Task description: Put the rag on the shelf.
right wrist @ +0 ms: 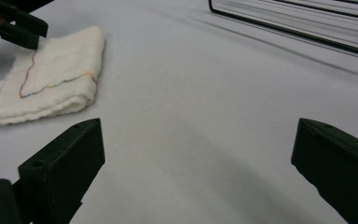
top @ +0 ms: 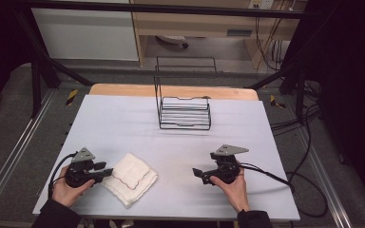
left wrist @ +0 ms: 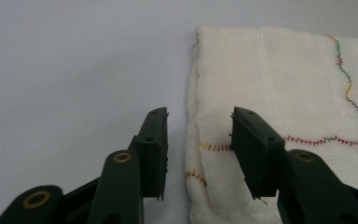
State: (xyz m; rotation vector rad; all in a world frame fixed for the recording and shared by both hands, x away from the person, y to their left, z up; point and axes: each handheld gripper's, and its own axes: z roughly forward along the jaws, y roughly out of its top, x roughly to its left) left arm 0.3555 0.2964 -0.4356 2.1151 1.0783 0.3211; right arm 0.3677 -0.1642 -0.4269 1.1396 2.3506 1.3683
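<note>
From above, my left gripper [top: 105, 174] sits at the folded white cloth [top: 129, 178] near the table's [top: 123, 118] front. Along its jaws, one straddles the cloth's stitched edge, half-spread, not pinching. My right gripper [right wrist: 198, 163] gapes wide; the rack [right wrist: 307, 18] is cut off.

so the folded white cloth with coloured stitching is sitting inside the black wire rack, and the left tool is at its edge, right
Not quite. The folded white cloth with coloured stitching lies flat on the white table, well apart from the black wire rack, as the high view shows. The left tool is at its edge.
</note>
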